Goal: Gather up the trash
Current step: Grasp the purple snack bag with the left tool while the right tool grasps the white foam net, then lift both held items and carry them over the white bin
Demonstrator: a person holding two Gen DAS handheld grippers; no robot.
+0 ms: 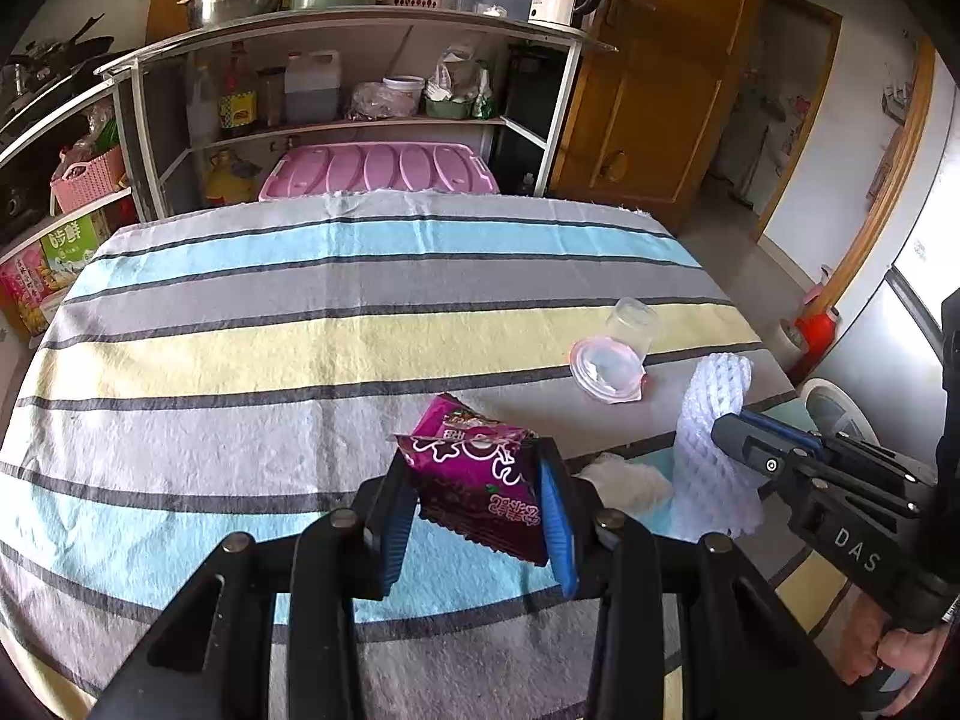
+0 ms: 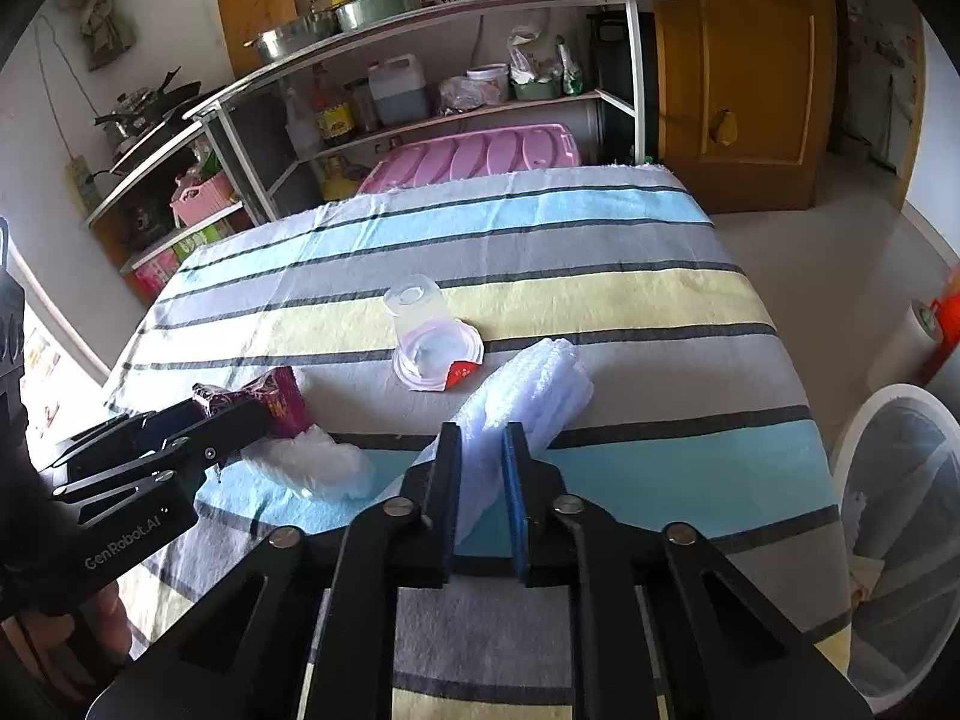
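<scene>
Both claws gripping trash over the striped tablecloth (image 1: 252,324).

Left gripper (image 1: 480,498) pinches the crinkled purple foil snack wrapper (image 1: 480,480); at its 3 o'clock, right gripper (image 2: 483,480) squeezes the white foam mesh sleeve (image 2: 534,384); clear plastic cup (image 2: 429,336) lies at 12 o'clock.

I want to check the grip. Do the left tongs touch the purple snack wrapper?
Touching. In the left wrist view both blue pads of the left tongs press against the sides of the purple snack wrapper, with no gap.
</scene>
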